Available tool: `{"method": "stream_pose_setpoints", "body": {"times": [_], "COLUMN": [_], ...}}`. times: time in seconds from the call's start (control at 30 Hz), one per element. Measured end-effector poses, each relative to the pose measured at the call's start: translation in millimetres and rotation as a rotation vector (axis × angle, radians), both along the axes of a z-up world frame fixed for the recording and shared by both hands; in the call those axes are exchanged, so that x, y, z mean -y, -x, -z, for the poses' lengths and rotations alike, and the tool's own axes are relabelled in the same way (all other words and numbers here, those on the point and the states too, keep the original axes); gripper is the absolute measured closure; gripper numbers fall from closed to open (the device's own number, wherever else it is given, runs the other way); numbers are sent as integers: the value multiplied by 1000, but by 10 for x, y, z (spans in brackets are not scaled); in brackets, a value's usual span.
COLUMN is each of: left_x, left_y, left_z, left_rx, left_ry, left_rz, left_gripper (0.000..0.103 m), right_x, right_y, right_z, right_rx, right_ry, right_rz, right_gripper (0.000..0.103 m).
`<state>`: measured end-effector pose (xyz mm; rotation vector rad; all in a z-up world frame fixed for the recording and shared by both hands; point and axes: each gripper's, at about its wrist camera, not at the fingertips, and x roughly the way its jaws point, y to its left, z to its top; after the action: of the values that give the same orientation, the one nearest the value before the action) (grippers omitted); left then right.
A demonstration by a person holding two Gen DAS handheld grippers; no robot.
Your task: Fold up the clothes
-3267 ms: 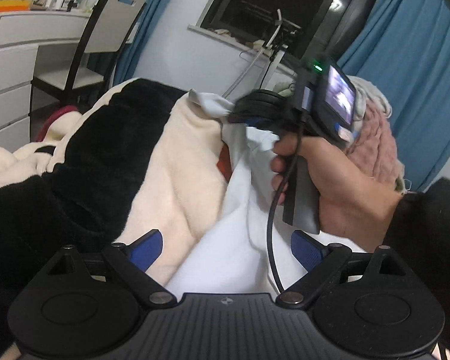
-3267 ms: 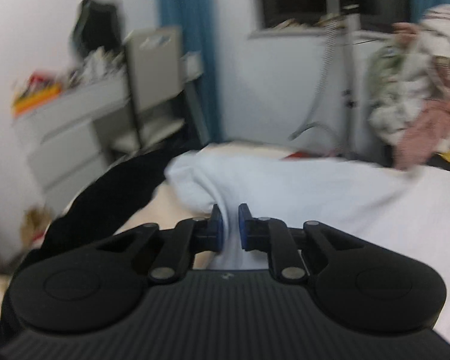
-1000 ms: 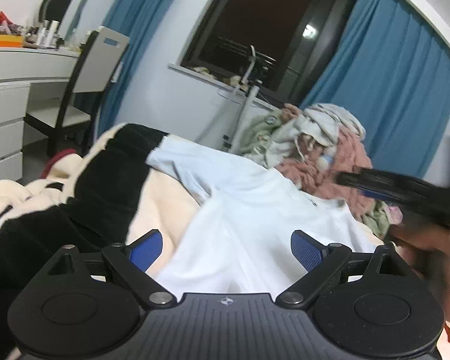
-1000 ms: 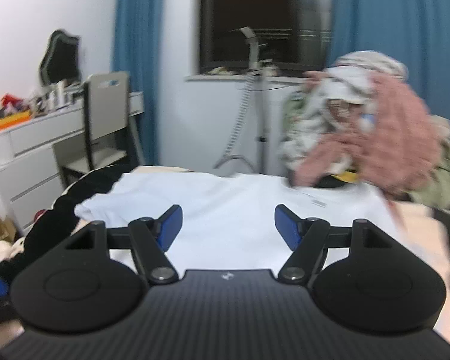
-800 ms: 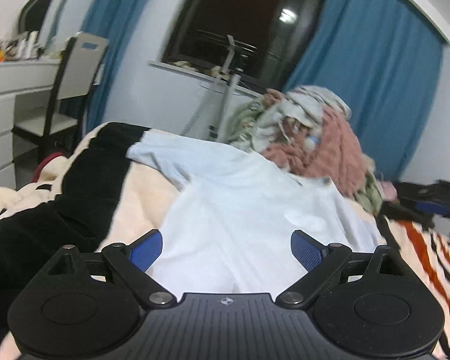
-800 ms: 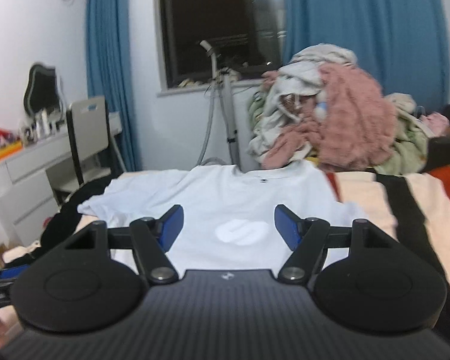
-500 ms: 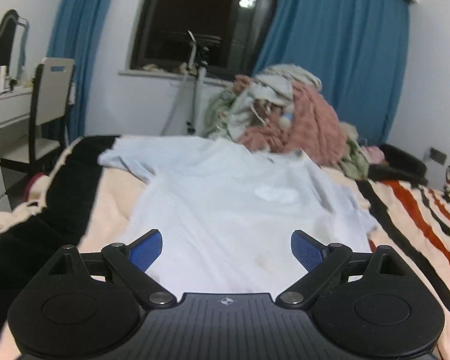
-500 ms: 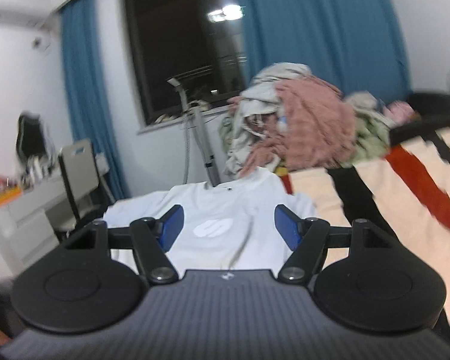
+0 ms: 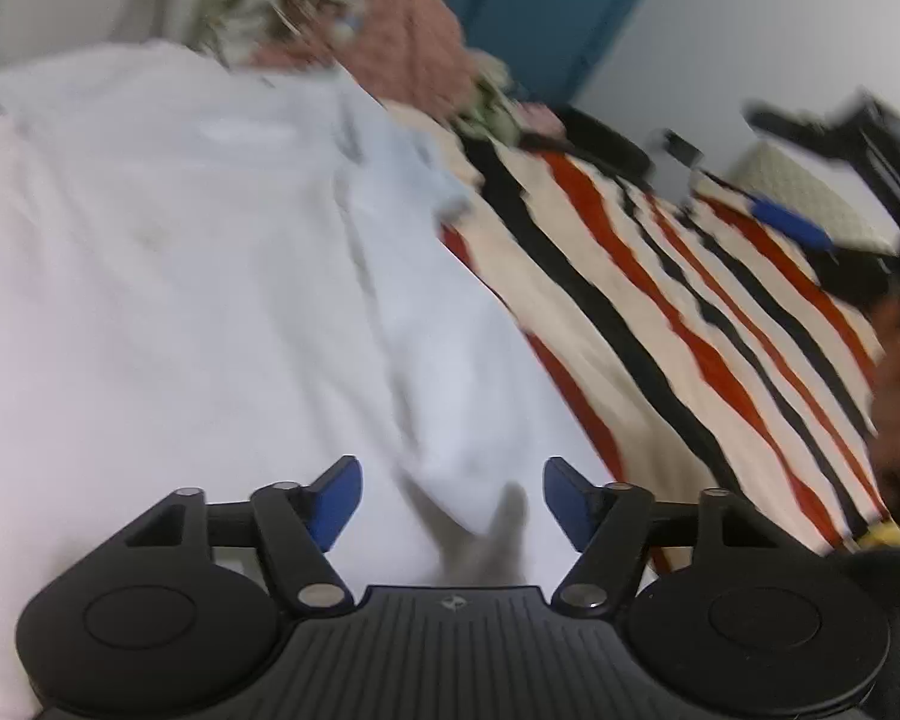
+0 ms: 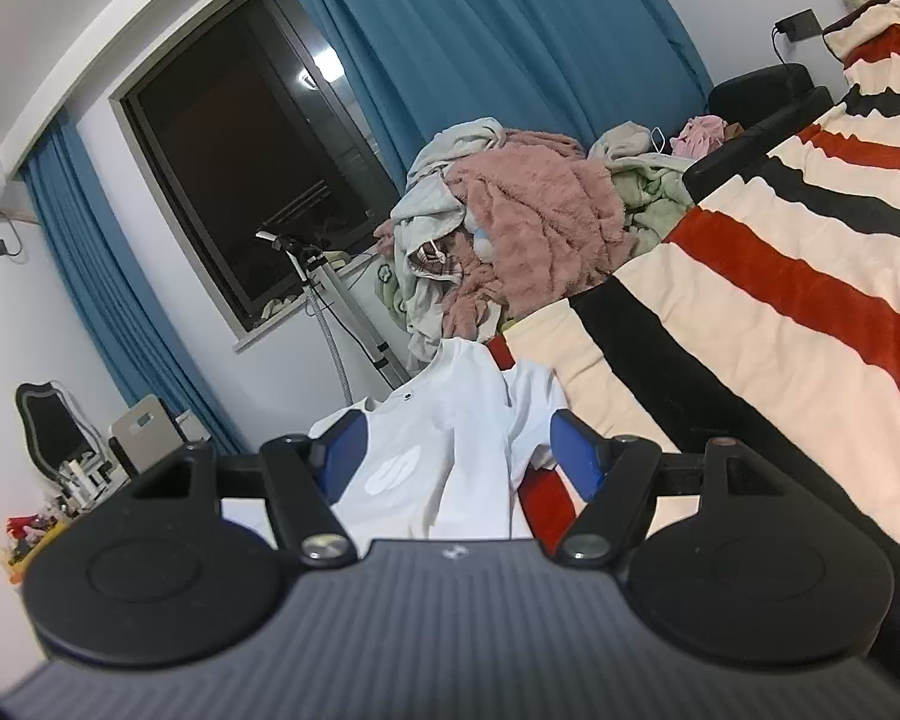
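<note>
A white T-shirt (image 9: 180, 276) lies spread flat on the striped blanket (image 9: 678, 324), collar far from me; it also shows in the right wrist view (image 10: 450, 456) with a pale logo. My left gripper (image 9: 447, 495) is open and empty, low over the shirt's near right hem. My right gripper (image 10: 456, 450) is open and empty, held back from the shirt's right side, and appears blurred at the right edge of the left wrist view (image 9: 810, 180).
A pile of clothes (image 10: 522, 240) with a pink fleece sits at the bed's far end. A garment steamer pole (image 10: 336, 306), window and blue curtains (image 10: 510, 48) stand behind. A chair (image 10: 144, 426) and white dresser are at far left.
Both grippers swung right. My left gripper dropped close over the shirt's near right hem and its jaws narrowed a little. My right gripper pulled back and tilted, staying open.
</note>
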<state>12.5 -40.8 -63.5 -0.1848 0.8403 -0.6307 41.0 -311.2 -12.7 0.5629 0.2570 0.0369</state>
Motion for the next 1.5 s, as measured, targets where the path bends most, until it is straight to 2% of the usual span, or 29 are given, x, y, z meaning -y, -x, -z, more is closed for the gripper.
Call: {"method": "stream_pose_setpoints", "body": {"times": [0.03,0.13,0.2,0.23,0.43,0.57,0.8,0.83,0.87,0.93,0.97,1.0,1.03,1.1,1.33,1.5], "left_x": [65,143,188,210,666,1255,1403,1420,1436,1468,1484,1501,1517,1549,676,-8], "left_y": [19,69,103,120,63,-69,-200,-218,-237,-273,-291,-309,-327,-363,-329,-339], "left_z": [50,90,110,121,-23,16,78,86,94,111,120,128,136,153,-203,-313], "left_rx": [-13,0,11,16,39,-8,-32,-35,-38,-44,-47,-50,-53,-59,53,89], "left_ry": [-18,-19,-16,-15,48,66,19,12,4,-10,-17,-24,-31,-46,-93,-95], "left_rz": [24,65,91,104,192,242,234,232,230,227,225,224,222,218,62,-93], "left_gripper": [37,53,91,96,100,100,99,97,91,71,55,44,40,25,18,10], "right_x": [-1,23,51,68,187,283,367,368,371,388,394,394,395,392,295,281], "right_y": [11,47,89,111,231,277,248,214,178,93,57,39,21,-12,-44,-119], "right_z": [2,-8,-22,-31,-64,-60,-19,6,33,99,125,135,146,164,194,267], "right_rx": [0,14,36,48,102,116,116,106,94,63,51,49,46,41,9,-38], "right_ry": [1,-13,-29,-34,-39,-30,33,37,38,20,12,4,-3,-17,-33,-142], "right_rz": [-3,-2,9,19,133,196,241,233,224,199,187,177,166,146,85,32], "right_gripper": [33,33,33,33,33,33,33,33,33,33,33,33,33,33,33,33]}}
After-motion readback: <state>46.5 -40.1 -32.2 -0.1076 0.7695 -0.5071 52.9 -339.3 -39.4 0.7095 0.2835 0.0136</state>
